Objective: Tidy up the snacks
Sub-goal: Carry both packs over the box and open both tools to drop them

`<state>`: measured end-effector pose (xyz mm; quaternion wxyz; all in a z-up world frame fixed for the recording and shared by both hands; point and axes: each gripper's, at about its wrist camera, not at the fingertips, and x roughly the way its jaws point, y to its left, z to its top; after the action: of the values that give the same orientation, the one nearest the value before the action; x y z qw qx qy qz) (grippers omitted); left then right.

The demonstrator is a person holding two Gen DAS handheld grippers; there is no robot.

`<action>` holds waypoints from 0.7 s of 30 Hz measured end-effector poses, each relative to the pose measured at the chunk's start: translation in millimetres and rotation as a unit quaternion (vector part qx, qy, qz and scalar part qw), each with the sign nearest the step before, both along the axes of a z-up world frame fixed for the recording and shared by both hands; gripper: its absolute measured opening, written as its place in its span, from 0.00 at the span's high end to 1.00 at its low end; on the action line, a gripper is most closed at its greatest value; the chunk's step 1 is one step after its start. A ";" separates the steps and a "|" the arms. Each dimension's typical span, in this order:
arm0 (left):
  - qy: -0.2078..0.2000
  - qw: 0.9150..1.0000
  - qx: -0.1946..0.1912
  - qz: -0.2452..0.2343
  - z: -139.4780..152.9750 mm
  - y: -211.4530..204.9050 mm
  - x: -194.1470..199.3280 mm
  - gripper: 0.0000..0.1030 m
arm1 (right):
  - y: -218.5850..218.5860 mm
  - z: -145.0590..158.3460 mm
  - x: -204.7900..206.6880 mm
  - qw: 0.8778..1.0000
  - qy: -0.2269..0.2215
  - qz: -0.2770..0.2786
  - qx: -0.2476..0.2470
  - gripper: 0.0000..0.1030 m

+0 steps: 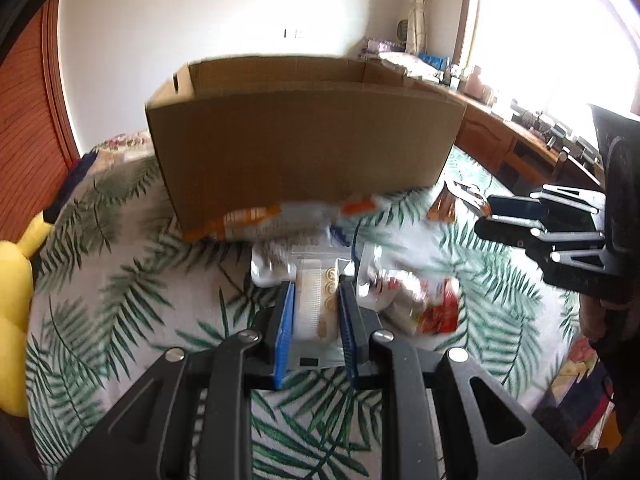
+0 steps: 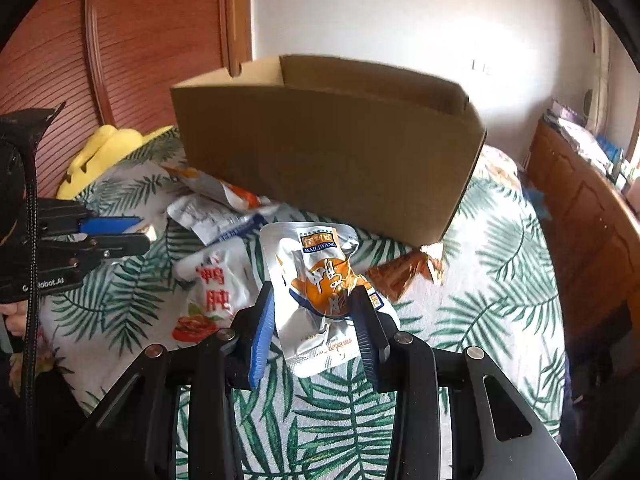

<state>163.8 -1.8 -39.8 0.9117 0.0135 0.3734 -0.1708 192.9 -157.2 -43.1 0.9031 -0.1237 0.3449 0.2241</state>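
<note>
two black hand-held grippers with blue finger pads

the left gripper (image 1: 316, 300) is showing black linkage arms with round silver screws and ribbed blue pads (image 1: 285, 328). the right gripper (image 2: 314, 312) is built alike. seen from the right wrist view, the left gripper's body is wearing white lettering, with a braided black cable (image 2: 30, 264) running down beside it.

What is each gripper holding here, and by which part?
Left gripper is shut on a clear biscuit pack, gripped across its near end. Right gripper is shut on a silver pouch, pinched across its lower middle.
</note>
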 end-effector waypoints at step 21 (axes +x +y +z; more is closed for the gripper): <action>-0.098 0.995 0.009 -0.003 86.9 0.6 76.6 0.81 | 32.7 87.7 44.6 0.994 -0.105 0.036 -0.019 0.63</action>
<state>240.4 -1.2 47.1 0.9433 0.0391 0.2837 -0.1681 237.5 -124.5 44.7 0.9231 -0.1763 0.2479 0.2351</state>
